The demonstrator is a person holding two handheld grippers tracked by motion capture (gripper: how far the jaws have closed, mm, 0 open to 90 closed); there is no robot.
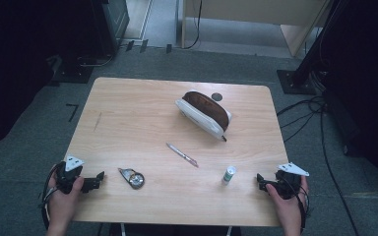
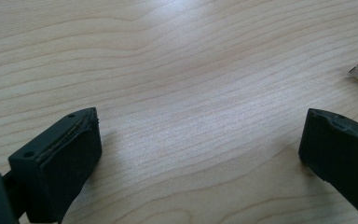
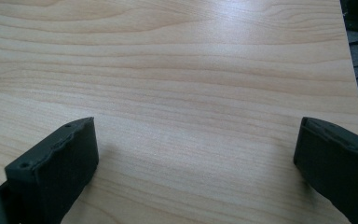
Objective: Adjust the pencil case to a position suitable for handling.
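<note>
The small silvery tape dispenser with a clear pointed shell lies flat near the front left of the surface, just beside the left tongs. The little white tube with a green cap rests tilted near the right tongs.

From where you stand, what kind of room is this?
Probably a lab or studio set up for recording: a lone wooden table on grey carpet, dark stands and loose cables around it, and a person holding a gripper in each hand.
</note>
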